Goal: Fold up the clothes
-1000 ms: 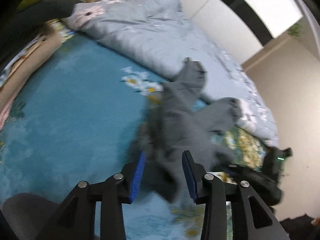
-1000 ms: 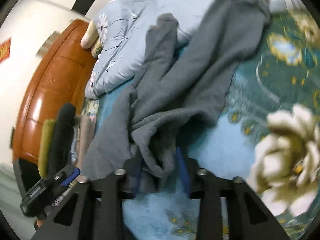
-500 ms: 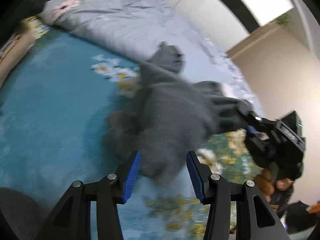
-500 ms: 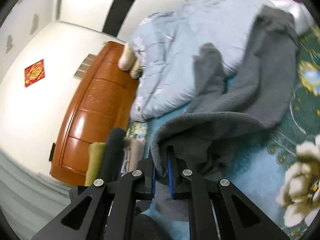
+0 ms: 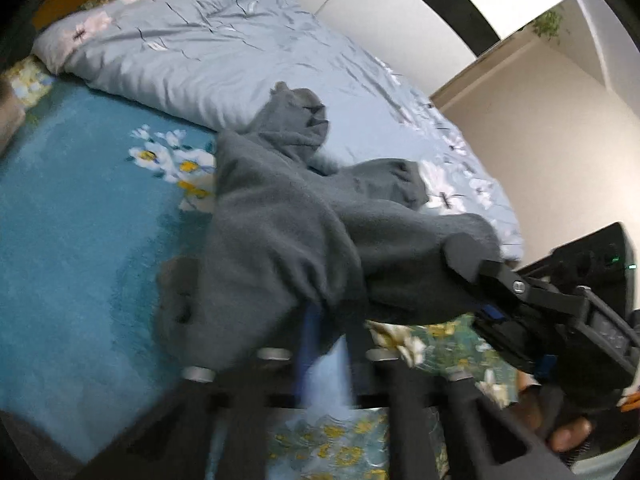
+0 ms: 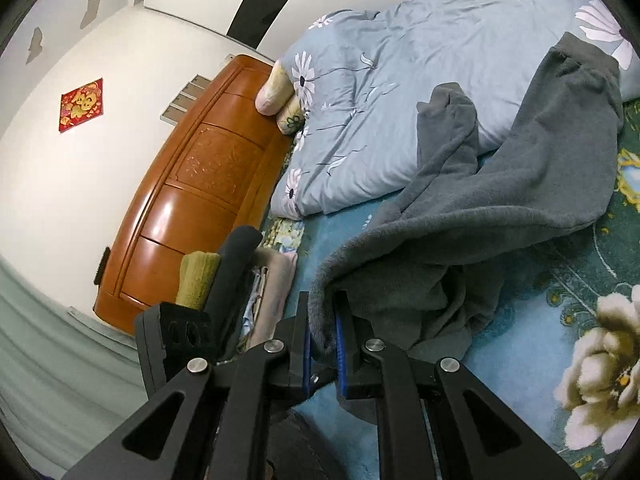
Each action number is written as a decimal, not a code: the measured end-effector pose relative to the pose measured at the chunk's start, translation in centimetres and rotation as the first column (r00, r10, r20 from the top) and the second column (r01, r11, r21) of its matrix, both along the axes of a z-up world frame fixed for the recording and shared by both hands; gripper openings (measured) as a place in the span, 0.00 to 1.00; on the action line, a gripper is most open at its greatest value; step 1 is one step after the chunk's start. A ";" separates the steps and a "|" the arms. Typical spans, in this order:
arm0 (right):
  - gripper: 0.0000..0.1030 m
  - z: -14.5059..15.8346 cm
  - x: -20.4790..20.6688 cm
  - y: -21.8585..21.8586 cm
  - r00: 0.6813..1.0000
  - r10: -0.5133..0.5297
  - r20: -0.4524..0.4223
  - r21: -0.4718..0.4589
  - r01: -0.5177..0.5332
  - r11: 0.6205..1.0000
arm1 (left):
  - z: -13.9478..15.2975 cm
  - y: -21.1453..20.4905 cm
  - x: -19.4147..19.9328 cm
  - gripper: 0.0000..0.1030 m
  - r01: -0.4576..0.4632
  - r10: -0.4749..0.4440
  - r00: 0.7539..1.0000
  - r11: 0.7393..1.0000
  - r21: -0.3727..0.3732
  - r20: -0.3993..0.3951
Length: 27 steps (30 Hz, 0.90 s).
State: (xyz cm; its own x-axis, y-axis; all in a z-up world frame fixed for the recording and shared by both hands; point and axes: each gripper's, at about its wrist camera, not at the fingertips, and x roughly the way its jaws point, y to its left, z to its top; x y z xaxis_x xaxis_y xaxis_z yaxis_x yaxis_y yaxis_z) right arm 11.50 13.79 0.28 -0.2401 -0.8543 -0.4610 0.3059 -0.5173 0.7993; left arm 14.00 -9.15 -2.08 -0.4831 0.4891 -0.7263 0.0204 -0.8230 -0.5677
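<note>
Two grippers are being held at one grey fleece garment (image 6: 500,216), which is being spread across the teal floral bedspread (image 5: 80,240), w/ its far parts lying up against the pale blue flowered quilt (image 6: 400,100). An edge of the garment is being pinched tight by the right gripper (image 6: 322,332); its blue-padded fingers (image 6: 306,340) are being kept narrow, fleece betw. them. In the left wrist view the left gripper (image 5: 326,340) is being blurred by motion; fabric is being draped over its tips, and whether the fingers are clamped on it cannot be told. The right gripper's black body (image 5: 560,320) is being seen to the right of the garment in that view, w/ a person's hand (image 5: 560,432) under it. Left of the garment, rolled and folded textiles (image 6: 224,272) are being kept in a stack beside the orange-brown wooden headboard (image 6: 192,200). Beyond the quilt, white wall panels w/ a black strip (image 5: 440,4) are being shown.
</note>
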 end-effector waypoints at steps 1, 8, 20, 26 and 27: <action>0.10 0.1 -0.2 0.2 1.000 -0.011 0.003 -0.004 0.011 1.000 | 0.3 -0.6 0.1 0.03 -0.013 0.013 1.000 1.000 0.010 -0.011; 0.10 2.9 -2.1 5.9 0.985 -0.166 -0.036 -0.090 0.163 0.983 | 3.5 -6.2 0.7 0.03 -0.116 0.128 0.986 0.986 0.122 -0.102; 0.10 11.1 2.7 17.0 0.908 -0.367 -0.201 -0.079 0.359 0.930 | 1.2 -10.7 -0.4 0.00 -0.210 0.216 0.976 0.968 0.139 -0.030; 0.10 4.3 2.3 19.8 0.891 -0.453 -0.033 0.114 0.454 0.884 | -2.3 -11.2 -1.5 0.01 -0.224 0.217 0.974 0.966 0.128 0.072; 0.10 3.1 2.2 20.6 0.878 -0.479 -0.008 0.139 0.475 0.869 | -2.9 -11.3 -1.6 0.01 -0.227 0.217 0.972 0.966 0.126 0.088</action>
